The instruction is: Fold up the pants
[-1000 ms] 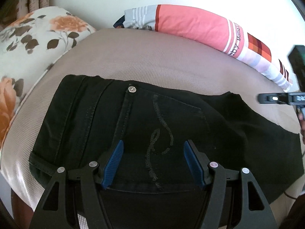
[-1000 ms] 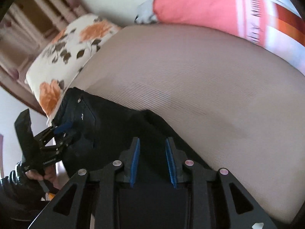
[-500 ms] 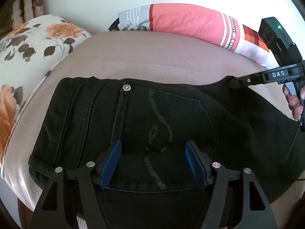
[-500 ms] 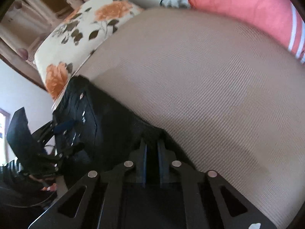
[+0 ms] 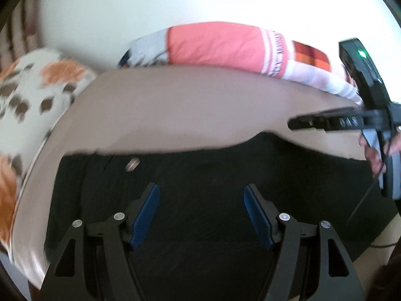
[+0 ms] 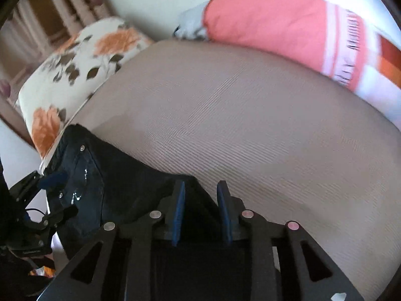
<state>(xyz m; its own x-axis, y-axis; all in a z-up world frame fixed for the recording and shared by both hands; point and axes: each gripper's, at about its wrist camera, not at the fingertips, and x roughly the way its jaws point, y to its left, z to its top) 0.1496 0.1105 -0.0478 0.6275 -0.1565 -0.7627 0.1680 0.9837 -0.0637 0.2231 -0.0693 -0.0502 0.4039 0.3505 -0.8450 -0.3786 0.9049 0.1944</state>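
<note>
Black pants (image 5: 200,175) lie folded on a beige bed sheet (image 5: 175,105), waistband and a metal button (image 5: 132,164) to the left. My left gripper (image 5: 201,200) is open above the waist area, blue pads wide apart, nothing between them. My right gripper (image 6: 200,200) hovers over the far edge of the pants (image 6: 130,183) with its blue pads partly apart and nothing between them. It shows at the right in the left wrist view (image 5: 325,121), above the fabric. The left gripper appears at the lower left of the right wrist view (image 6: 45,200).
A floral pillow (image 5: 32,95) lies at the left of the bed. A rolled pink and striped blanket (image 5: 238,47) lies along the white wall at the back. The bed edge drops off at the lower left (image 5: 22,250).
The right gripper was shut on the pants edge half a second ago; now its pads are apart and it has lifted off. The left gripper has shifted, and the view is blurred.
</note>
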